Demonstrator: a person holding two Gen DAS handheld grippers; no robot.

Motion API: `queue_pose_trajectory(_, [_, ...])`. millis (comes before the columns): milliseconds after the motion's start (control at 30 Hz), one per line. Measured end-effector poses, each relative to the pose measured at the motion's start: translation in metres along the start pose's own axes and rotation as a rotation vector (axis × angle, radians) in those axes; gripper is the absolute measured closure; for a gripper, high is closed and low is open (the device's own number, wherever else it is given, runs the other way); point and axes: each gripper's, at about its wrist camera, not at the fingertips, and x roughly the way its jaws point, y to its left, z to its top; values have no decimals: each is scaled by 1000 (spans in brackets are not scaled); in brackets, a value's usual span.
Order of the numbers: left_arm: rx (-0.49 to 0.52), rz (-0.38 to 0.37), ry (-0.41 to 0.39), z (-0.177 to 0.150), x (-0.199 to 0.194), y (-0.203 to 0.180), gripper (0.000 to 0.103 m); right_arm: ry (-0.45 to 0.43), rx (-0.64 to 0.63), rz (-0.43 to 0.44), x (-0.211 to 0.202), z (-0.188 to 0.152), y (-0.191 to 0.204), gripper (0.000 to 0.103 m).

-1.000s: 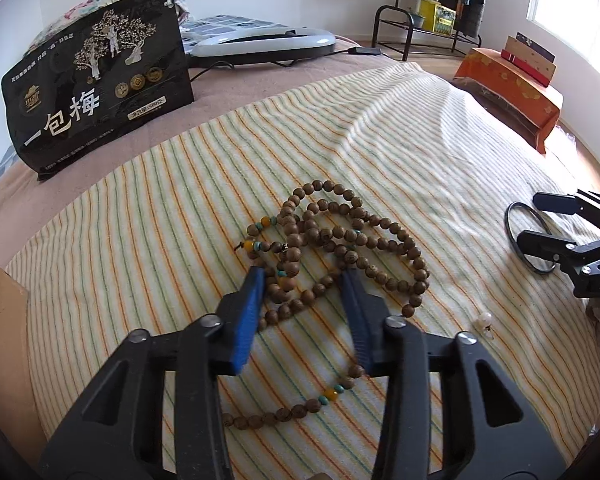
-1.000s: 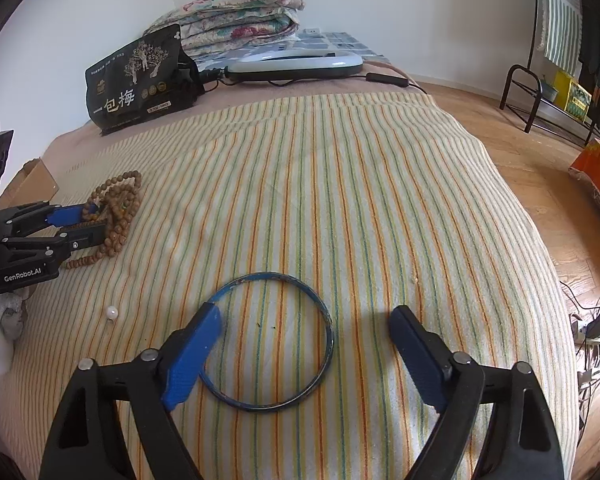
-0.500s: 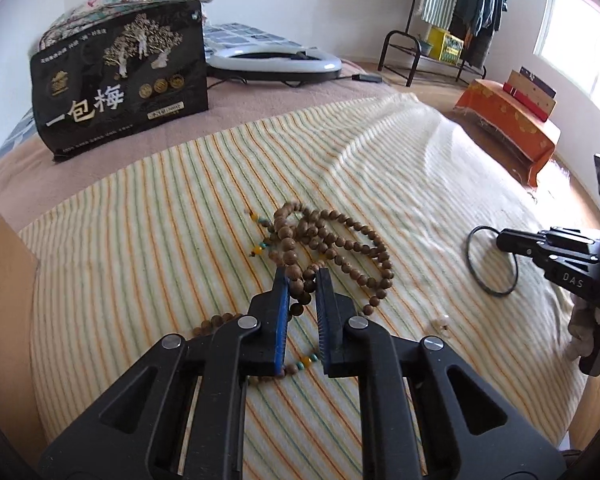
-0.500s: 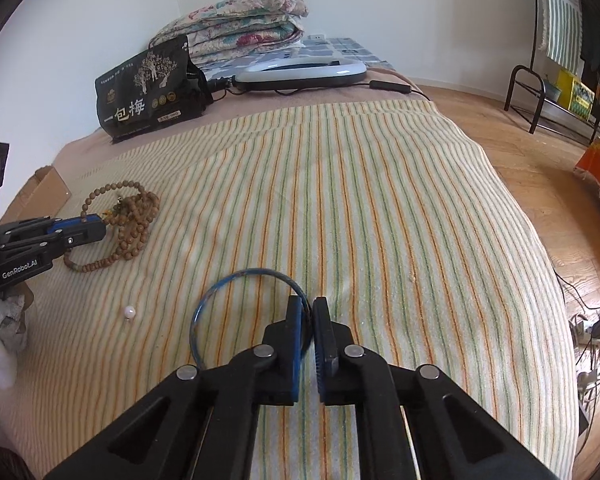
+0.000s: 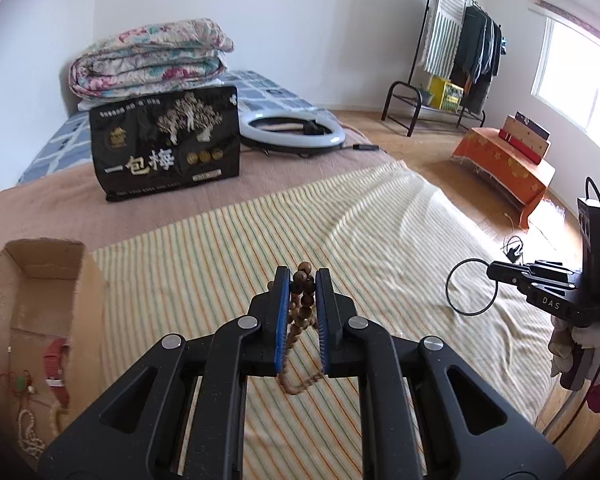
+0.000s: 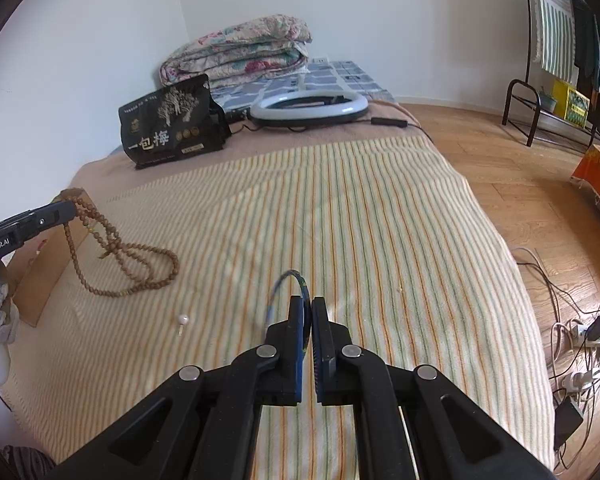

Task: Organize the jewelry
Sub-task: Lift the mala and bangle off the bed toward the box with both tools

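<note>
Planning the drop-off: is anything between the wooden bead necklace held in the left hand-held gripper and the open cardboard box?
Nothing visible. The brown wooden bead necklace hangs from the left hand-held gripper; only bare striped blanket separates it from the open cardboard box on its left.

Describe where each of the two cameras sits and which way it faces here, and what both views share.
Left wrist: on the left gripper, facing up the bed toward the black snack bag; its fingers clamp the wooden bead necklace; cardboard box at left.
Right wrist: on the right gripper, facing the same way; its fingers pinch the blue bangle.
Shared: striped blanket, ring light, folded quilt, each other's gripper.
</note>
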Motion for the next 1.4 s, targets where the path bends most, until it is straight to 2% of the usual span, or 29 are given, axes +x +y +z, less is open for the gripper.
queue_pose_trajectory(500, [-12, 24, -159, 28, -124, 13, 92, -119, -75, 22, -79, 33, 50, 102])
queue_pose_trajectory(800, [-20, 51, -227, 38, -190, 33, 92, -150, -123, 56, -107, 46, 92, 102])
queue_pose_trajectory(1167, [-51, 149, -256, 33, -242, 93, 92, -170, -159, 176, -116, 74, 163, 102])
queue_pose_trajectory(1400, [-96, 211, -240, 25, -245, 144, 92, -156, -204, 249, -97, 96, 217, 102])
